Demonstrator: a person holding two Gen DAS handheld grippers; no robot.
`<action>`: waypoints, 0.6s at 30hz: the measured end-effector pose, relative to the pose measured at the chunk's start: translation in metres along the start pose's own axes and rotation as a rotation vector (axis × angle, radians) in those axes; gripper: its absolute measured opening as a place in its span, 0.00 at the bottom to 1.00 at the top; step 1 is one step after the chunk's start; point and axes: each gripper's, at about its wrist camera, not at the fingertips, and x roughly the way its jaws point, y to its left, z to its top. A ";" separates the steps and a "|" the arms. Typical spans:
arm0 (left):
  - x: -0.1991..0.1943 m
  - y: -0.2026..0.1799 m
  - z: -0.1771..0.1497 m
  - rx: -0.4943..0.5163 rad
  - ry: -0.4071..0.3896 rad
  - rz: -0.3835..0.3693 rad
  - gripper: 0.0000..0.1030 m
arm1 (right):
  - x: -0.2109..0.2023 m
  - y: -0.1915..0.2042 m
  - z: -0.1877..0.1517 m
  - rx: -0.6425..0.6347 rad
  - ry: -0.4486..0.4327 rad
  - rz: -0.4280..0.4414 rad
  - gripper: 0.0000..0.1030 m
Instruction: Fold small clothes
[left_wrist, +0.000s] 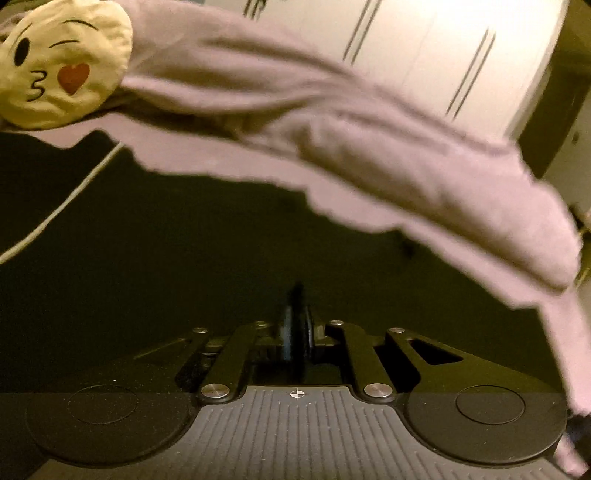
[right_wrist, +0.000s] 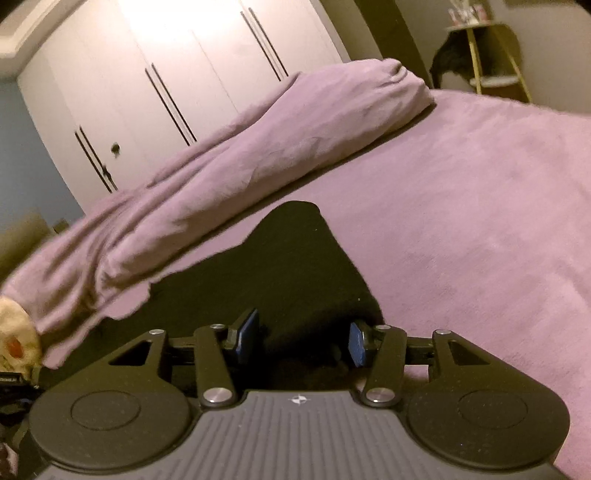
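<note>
One black garment (left_wrist: 184, 258) is recorded, spread flat on one purple bedspread (right_wrist: 480, 221). From the left wrist view it fills the field directly ahead of and beneath the left gripper (left_wrist: 298, 325), extending wider to the sides than it does forward. One white cord (left_wrist: 55, 210) curves across it, ahead and to the left of that gripper. From the right wrist view the garment is broad near the right gripper (right_wrist: 303, 339) and narrows to a rounded tip straight ahead, so its long axis there runs away from the gripper. One yellow face pillow (left_wrist: 62, 66) is noted far ahead to the left of the left gripper. One rolled purple blanket (left_wrist: 369, 147) is laid slantwise beyond the garment, with one white wardrobe (left_wrist: 424, 55) behind it. The left gripper is tilted down towards the bed. Its fingers are drawn nearly together with only a thin slit left; whether cloth sits in that slit cannot be told against the dark fabric. The right gripper is angled down more shallowly, low over the near end of the garment. Its blue pads (right_wrist: 246, 334) are set well apart with black cloth lying between them. Whether they press on that cloth cannot be told.
</note>
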 end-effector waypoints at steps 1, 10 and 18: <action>0.003 0.001 -0.003 0.009 0.019 0.003 0.26 | 0.001 0.001 -0.001 0.001 0.002 0.001 0.48; 0.026 -0.006 -0.015 0.026 0.082 -0.049 0.21 | 0.003 0.001 -0.002 0.010 0.007 0.013 0.48; 0.009 0.001 -0.011 0.027 0.010 -0.047 0.04 | 0.003 0.009 -0.004 -0.030 0.002 0.002 0.48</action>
